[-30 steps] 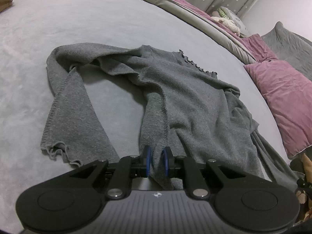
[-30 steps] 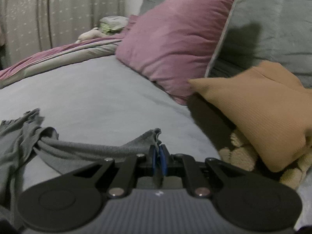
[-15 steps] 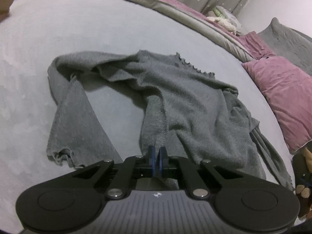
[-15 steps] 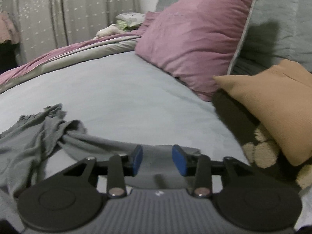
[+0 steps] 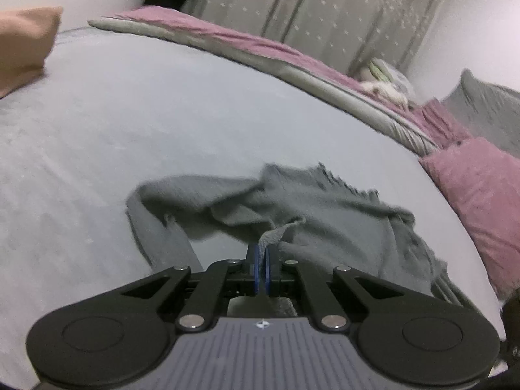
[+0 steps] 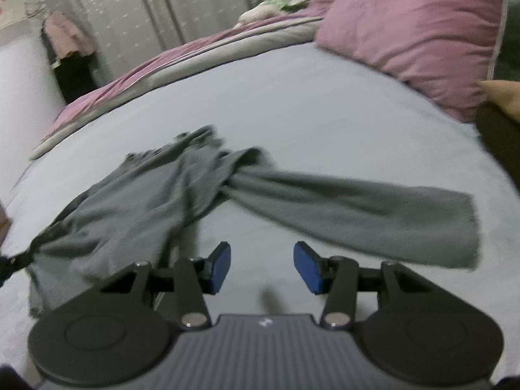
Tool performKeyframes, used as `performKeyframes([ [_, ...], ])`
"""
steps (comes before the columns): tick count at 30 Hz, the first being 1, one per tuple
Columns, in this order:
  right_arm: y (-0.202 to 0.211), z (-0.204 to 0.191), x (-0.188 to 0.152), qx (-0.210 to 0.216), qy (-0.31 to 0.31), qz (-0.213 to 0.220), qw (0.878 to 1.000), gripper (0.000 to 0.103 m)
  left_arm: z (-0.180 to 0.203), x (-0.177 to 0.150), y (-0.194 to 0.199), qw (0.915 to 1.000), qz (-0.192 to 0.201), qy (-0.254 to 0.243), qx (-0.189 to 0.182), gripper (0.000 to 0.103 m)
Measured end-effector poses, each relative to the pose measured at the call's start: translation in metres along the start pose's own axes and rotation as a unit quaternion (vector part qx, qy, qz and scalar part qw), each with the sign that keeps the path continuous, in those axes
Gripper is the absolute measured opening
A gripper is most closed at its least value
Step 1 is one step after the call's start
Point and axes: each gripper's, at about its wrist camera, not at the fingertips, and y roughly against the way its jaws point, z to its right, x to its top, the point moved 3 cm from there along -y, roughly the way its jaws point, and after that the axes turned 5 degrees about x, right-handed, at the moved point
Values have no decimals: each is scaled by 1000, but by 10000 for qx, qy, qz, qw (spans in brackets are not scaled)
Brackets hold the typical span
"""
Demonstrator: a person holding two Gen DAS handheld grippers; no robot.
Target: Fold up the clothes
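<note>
A grey knit sweater (image 5: 325, 208) lies crumpled on the pale grey bed sheet (image 5: 162, 123). My left gripper (image 5: 262, 260) is shut on the sweater's hem, and a bunched fold of knit rises from between its blue pads. In the right wrist view the sweater (image 6: 136, 201) spreads to the left, with one sleeve (image 6: 373, 214) stretched out flat to the right. My right gripper (image 6: 262, 268) stands open just above the sheet, short of that sleeve, with nothing between its fingers.
A pink pillow (image 6: 416, 32) and a tan cushion (image 6: 500, 97) lie at the right of the bed. A rolled pink and grey duvet (image 5: 260, 52) runs along the far edge before a dotted curtain (image 5: 325, 9). Another tan cushion (image 5: 22, 45) sits far left.
My left gripper has closed on the hem and lifted it, tilting the view up. My right gripper has let go of the sleeve's cuff, opened wide and drawn back; the sleeve now lies flat.
</note>
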Motion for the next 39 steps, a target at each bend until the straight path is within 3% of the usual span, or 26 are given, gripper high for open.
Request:
performKeyframes([
  [5,-11,-19,-3,362,-163,-133,9991,46,-2,3,-2,10000,57,62,-48,3],
  [12,-27,-34,-8,801,-472,-374,9950,44,-3,-11,-15,9977,-581,215,-287,8],
  [14,-31,-37,-10,796,-469,-436,9948,39,-3,-15,-16,9966,-720,222,-329,15],
  [20,-40,-38,-18,700,-387,-620,9949,12,-5,-28,-16,9942,-1022,140,-289,17],
  [25,-31,-39,-17,648,-343,-490,9961,7,-9,-31,-12,9936,-1088,121,-293,16],
  [28,-17,-41,-14,596,-234,-300,9975,7,-10,-30,-10,9941,-1045,64,-273,3],
  [30,-4,-42,-12,535,-144,-135,9984,7,-11,-30,-9,9945,-1016,26,-259,2],
  [39,54,-42,-1,214,103,672,9975,7,-10,-13,12,9978,-437,192,-452,2],
])
